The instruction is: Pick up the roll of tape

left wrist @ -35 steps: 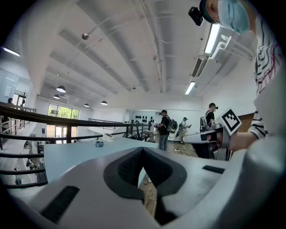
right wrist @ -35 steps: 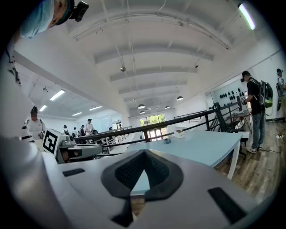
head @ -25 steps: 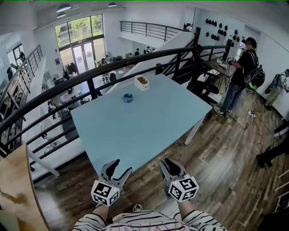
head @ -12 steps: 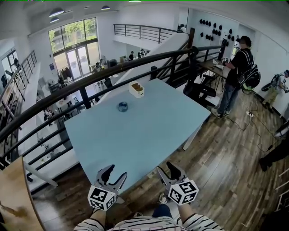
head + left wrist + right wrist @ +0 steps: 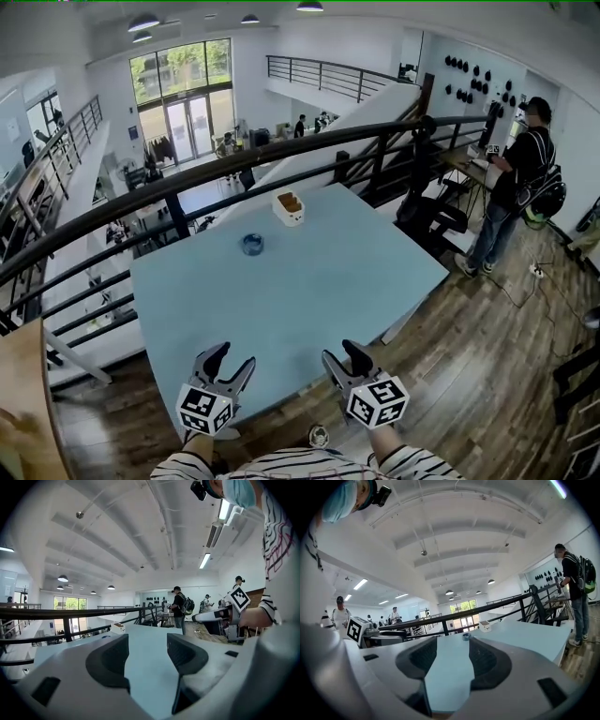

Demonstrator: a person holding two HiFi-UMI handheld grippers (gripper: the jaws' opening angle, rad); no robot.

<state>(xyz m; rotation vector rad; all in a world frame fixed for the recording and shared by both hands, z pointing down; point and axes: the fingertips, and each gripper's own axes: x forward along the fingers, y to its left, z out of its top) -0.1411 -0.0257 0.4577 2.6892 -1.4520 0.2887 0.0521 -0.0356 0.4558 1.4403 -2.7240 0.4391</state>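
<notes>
A small blue roll of tape (image 5: pixel 251 244) lies flat on the light blue table (image 5: pixel 309 291), toward its far side. In the right gripper view the roll of tape (image 5: pixel 465 636) is a tiny ring far ahead, in line with the jaws. My left gripper (image 5: pixel 229 361) and right gripper (image 5: pixel 341 358) hover side by side over the table's near edge, both open and empty, well short of the tape. The left gripper view shows only bare table between its open jaws (image 5: pixel 146 656).
A small white box (image 5: pixel 289 207) with brown contents stands beyond the tape near the far edge. A dark railing (image 5: pixel 187 173) runs right behind the table. A person with a backpack (image 5: pixel 517 178) stands at the right on the wooden floor.
Both grippers have moved forward from short of the table to just over its near edge. The table and the tape now sit closer in the head view.
</notes>
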